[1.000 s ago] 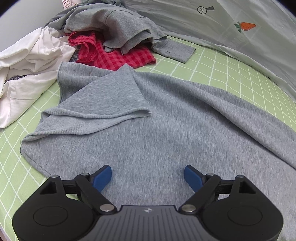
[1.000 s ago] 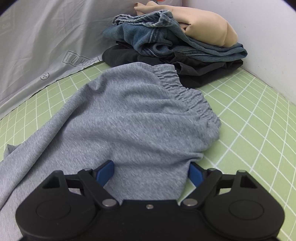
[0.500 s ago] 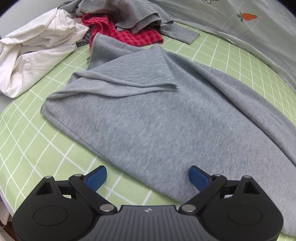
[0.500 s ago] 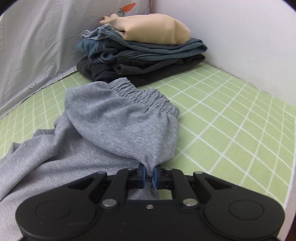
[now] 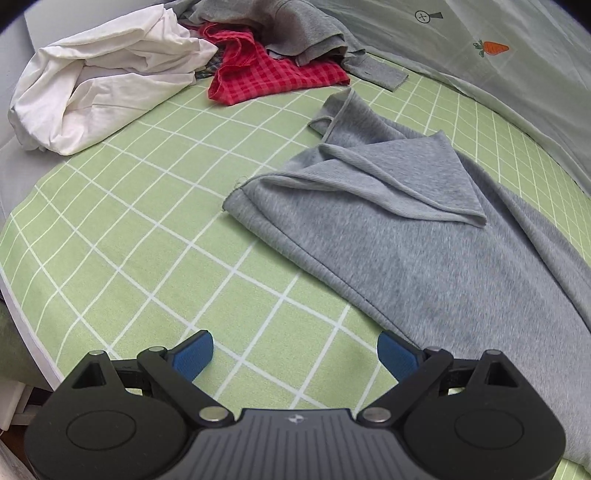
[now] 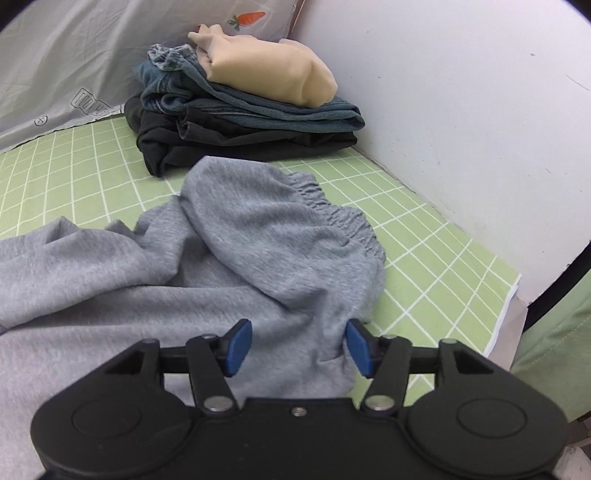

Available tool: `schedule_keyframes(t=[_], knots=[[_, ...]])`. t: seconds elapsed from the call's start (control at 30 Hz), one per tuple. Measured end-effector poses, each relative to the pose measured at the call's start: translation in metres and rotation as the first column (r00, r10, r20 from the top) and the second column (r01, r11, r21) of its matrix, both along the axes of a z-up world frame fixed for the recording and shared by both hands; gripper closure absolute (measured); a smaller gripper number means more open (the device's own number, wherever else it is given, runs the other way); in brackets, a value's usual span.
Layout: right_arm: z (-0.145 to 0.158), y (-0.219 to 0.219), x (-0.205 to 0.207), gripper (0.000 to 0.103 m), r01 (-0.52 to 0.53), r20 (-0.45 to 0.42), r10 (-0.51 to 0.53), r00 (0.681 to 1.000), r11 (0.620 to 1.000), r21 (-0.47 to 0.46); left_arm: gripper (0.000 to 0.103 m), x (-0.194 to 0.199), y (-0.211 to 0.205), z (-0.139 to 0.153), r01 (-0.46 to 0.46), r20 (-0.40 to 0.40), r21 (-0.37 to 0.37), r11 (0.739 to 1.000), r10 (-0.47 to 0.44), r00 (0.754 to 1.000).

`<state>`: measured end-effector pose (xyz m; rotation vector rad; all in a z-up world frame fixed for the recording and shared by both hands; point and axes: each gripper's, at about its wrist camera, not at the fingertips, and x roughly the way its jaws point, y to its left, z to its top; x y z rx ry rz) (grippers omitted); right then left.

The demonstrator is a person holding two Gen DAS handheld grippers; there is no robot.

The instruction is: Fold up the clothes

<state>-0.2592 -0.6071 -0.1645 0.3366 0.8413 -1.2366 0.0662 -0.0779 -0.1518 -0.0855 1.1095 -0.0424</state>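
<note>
Grey sweatpants (image 5: 424, 240) lie spread on the green checked sheet (image 5: 147, 221), one leg end folded over itself. My left gripper (image 5: 295, 356) hovers open over bare sheet, just left of the pants' near edge. In the right wrist view the pants' elastic waistband (image 6: 332, 218) lies bunched ahead. My right gripper (image 6: 297, 347) is open, its blue pads either side of a fold of the grey fabric (image 6: 288, 266), not pinching it.
A pile of unfolded clothes sits far left: a white garment (image 5: 99, 81), a red checked one (image 5: 273, 74), a grey one (image 5: 303, 26). A folded stack (image 6: 240, 122) of black, denim and beige clothes stands by the white wall (image 6: 461, 92). The bed edge (image 6: 506, 306) is close on the right.
My right gripper, shut on the pants' waist half a second ago, has opened and let the fabric drop. My left gripper has drawn back left off the pants onto bare sheet.
</note>
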Motion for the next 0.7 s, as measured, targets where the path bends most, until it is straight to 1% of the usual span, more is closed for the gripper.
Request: schedule_keyframes(t=[0.07,0.13,0.2,0.23,0.27,0.3,0.33,0.37,0.4,0.43,0.47,0.5,0.53,0.67,0.7], knots=[[0.005,0.018,0.014,0.036,0.004,0.041,-0.004,0.999,1.0,0.001,0.009,0.012,0.003,-0.001,-0.012,0.016,-0.019,1.0,0.012,1.0],[0.008,0.037,0.03,0.032,-0.017,0.1,0.013,0.995,0.999,0.033,0.009,0.023,0.006,-0.001,-0.023,0.032,-0.039,0.999,0.024,0.999],[0.01,0.057,0.047,0.03,-0.075,0.129,0.067,0.989,0.995,0.06,0.009,0.035,0.01,-0.002,-0.034,0.048,-0.059,0.998,0.037,0.998],[0.012,0.068,0.055,0.029,-0.109,0.13,0.1,0.986,0.992,0.065,0.009,0.041,0.011,-0.003,-0.04,0.056,-0.068,0.997,0.044,0.997],[0.014,0.078,0.062,0.029,-0.132,0.128,0.123,0.984,0.989,0.07,0.011,0.047,0.013,-0.003,-0.045,0.064,-0.078,0.996,0.05,0.997],[0.016,0.088,0.068,0.028,-0.155,0.127,0.144,0.981,0.985,0.075,0.014,0.052,0.012,-0.005,-0.043,0.065,-0.07,0.997,0.047,0.997],[0.019,0.097,0.071,0.028,-0.168,0.131,0.157,0.979,0.983,0.078,0.02,0.056,0.01,-0.005,-0.042,0.07,-0.058,0.997,0.046,0.996],[0.023,0.106,0.075,0.027,-0.181,0.136,0.169,0.976,0.98,0.08,0.022,0.059,0.007,-0.006,-0.042,0.076,-0.045,0.998,0.045,0.996],[0.026,0.114,0.077,0.027,-0.194,0.134,0.183,0.974,0.978,0.075,0.032,0.06,0.006,-0.006,-0.036,0.09,-0.036,0.999,0.039,0.995],[0.029,0.123,0.079,0.027,-0.207,0.131,0.197,0.972,0.976,0.07,0.047,0.06,0.004,-0.005,-0.03,0.105,-0.026,0.999,0.032,0.994],[0.031,0.13,0.08,0.026,-0.221,0.122,0.212,0.97,0.973,0.064,0.065,0.06,0.003,-0.005,-0.023,0.121,-0.017,1.0,0.025,0.992],[0.032,0.137,0.081,0.026,-0.234,0.112,0.226,0.968,0.971,0.058,0.075,0.058,0.002,-0.005,-0.006,0.131,-0.03,1.0,0.01,0.991],[0.032,0.141,0.08,0.026,-0.24,0.103,0.234,0.967,0.969,0.055,0.096,0.056,0.002,-0.004,0.013,0.14,-0.046,0.999,-0.006,0.99],[0.029,0.152,0.081,0.026,-0.263,0.083,0.257,0.963,0.962,0.07,0.096,0.043,0.005,-0.001,0.024,0.147,-0.036,0.999,-0.018,0.989],[0.027,0.154,0.083,0.026,-0.272,0.078,0.266,0.961,0.959,0.073,0.096,0.036,0.011,0.0,0.015,0.139,-0.045,0.999,-0.009,0.99]])
